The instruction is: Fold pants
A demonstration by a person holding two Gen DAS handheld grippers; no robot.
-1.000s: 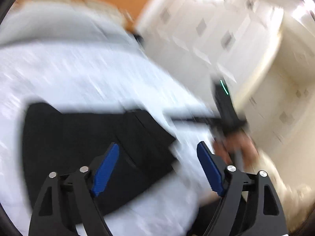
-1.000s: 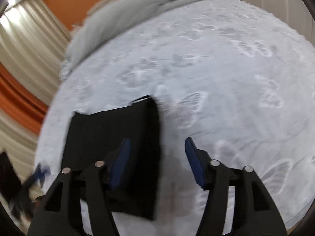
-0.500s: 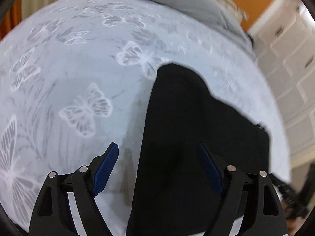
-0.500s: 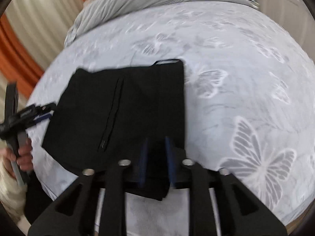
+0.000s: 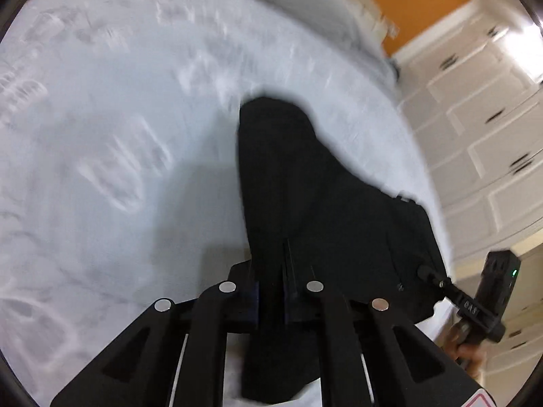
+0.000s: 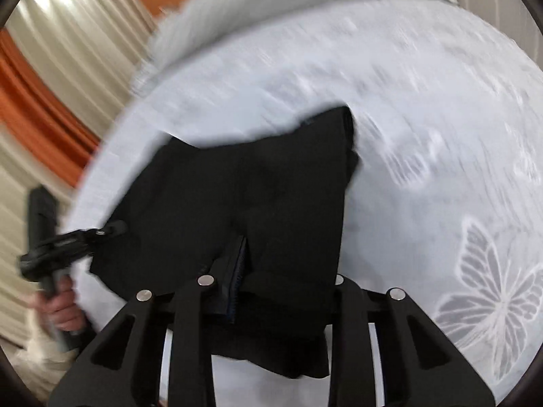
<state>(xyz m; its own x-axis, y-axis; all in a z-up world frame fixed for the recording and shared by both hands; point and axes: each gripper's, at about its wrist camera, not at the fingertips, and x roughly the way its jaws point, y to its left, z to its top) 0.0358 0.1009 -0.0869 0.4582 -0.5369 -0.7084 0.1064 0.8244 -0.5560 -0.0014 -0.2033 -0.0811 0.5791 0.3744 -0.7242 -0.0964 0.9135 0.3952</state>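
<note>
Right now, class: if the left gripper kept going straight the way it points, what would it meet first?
The black pants: the left gripper, just closed, already pinches their near edge. Straight on lies more of that cloth, with the bedspread probably right beneath.

The pants (image 5: 322, 203) lie on the bed (image 5: 118, 118), near its edge.
</note>
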